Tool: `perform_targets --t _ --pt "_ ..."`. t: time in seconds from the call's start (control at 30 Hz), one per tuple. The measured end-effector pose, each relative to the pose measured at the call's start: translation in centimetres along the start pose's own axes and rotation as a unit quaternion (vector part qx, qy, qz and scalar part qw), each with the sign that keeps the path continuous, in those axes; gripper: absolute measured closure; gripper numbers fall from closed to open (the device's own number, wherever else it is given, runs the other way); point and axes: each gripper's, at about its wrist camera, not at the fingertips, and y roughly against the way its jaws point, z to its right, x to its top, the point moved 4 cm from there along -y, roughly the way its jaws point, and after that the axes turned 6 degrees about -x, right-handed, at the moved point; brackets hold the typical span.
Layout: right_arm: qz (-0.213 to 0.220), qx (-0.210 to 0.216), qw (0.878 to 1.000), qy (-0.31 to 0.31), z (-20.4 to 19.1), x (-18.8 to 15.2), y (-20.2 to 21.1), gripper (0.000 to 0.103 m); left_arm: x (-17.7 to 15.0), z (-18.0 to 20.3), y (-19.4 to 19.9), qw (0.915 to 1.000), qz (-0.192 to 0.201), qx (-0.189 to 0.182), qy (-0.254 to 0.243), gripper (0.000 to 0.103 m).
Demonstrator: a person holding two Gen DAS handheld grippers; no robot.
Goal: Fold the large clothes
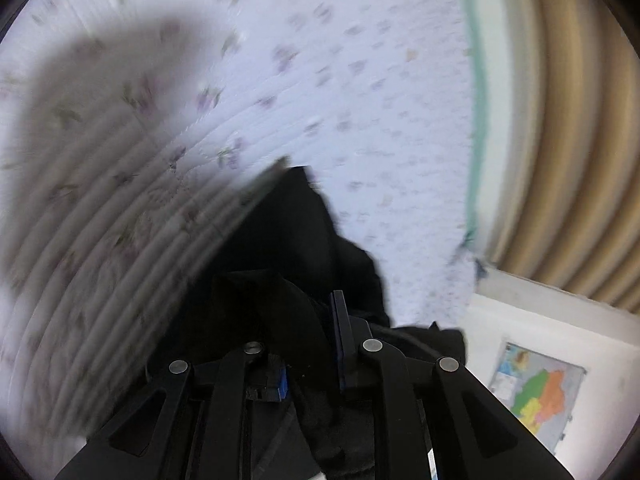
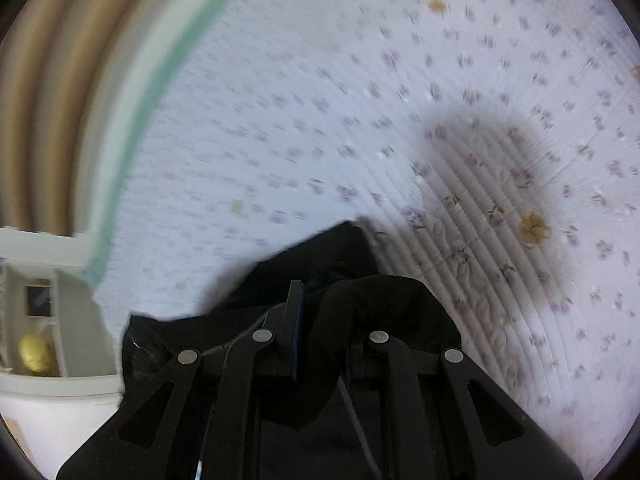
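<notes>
The black garment [image 1: 296, 240] bunches at the lower middle of my left wrist view, pinched in my left claw [image 1: 316, 312], whose jaws stand narrow on the cloth. Behind lies the floral bedsheet [image 1: 360, 80]. In my right view, my right claw [image 2: 320, 308] likewise grips the black fabric.

A matt black cloth garment [image 1: 296, 216] is bunching softly low in both frames. Behind it, quilted, stitched floral bedding [image 1: 360, 80] is looking matt and ribbed. The left gripper [image 1: 308, 320] and right gripper [image 2: 320, 312] are showing matt black plastic with dull metal rivets.
</notes>
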Motion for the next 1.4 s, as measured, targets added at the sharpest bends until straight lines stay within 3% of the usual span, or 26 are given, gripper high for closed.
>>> perform_targets --t 0.23,0.37,0.43,0.5,0.6,0.63,0.67,0.73,0.8,0.9,0.93,1.13,1.3,1.4 --pt "-0.025 -0.038 0.999 0.006 0.7 0.4 -5.8 0.084 0.7 -1.9 -2.0 0.9995 -0.029 -0.004 -0.013 0.084" --pt "-0.032 -0.025 0.999 0.013 0.8 0.3 -5.1 0.082 -0.5 0.4 -0.8 0.9947 -0.047 0.029 -0.087 0.082" --pt "-0.05 -0.006 0.999 0.009 0.9 0.2 -4.3 0.074 -1.7 2.6 1.0 0.9891 -0.05 0.011 -0.138 0.078" --pt "-0.057 0.021 0.998 0.018 0.6 0.2 -2.5 0.064 -3.0 5.1 3.7 0.9811 -0.05 -0.026 -0.185 0.056" --pt "-0.047 0.056 0.995 0.061 -0.3 -0.2 1.5 0.042 -5.1 8.0 8.8 0.9675 -0.034 -0.07 -0.241 0.033" --pt "-0.041 0.061 0.994 0.075 -0.5 -0.4 2.6 0.03 -5.2 8.6 9.8 0.9644 -0.023 -0.07 -0.254 0.03" --pt "-0.029 0.065 0.992 0.1 -0.8 -0.7 4.5 0.024 -5.8 9.2 11.1 0.9597 -0.009 -0.067 -0.273 0.026" --pt "-0.003 0.073 0.988 0.139 -1.4 -1.5 7.7 0.012 -6.3 9.8 12.4 0.9537 0.009 -0.037 -0.298 0.024" --pt "0.027 0.065 0.981 0.179 -1.9 -2.3 10.0 0.011 -5.6 9.5 11.7 0.946 0.026 0.046 -0.32 0.024" --pt "0.054 0.007 0.974 0.221 -2.6 -2.5 9.8 0.01 -3.8 8.7 8.4 0.9338 0.027 0.139 -0.329 0.024" --pt "0.053 -0.002 0.973 0.225 -2.6 -2.3 9.4 0.01 -3.0 8.2 7.6 0.9314 0.024 0.153 -0.33 0.024" --pt "0.034 -0.06 0.96 0.273 -3.5 -0.3 2.8 0.01 -0.7 8.1 1.6 0.9252 -0.008 0.177 -0.336 0.024" --pt "0.007 -0.094 0.944 0.316 -3.2 0.8 -1.4 0.01 1.0 7.1 -2.0 0.9233 -0.067 0.191 -0.326 0.024" --pt "-0.019 -0.095 0.946 0.309 -2.5 1.6 -3.9 0.01 1.9 6.0 -4.0 0.9272 -0.078 0.189 -0.314 0.024"
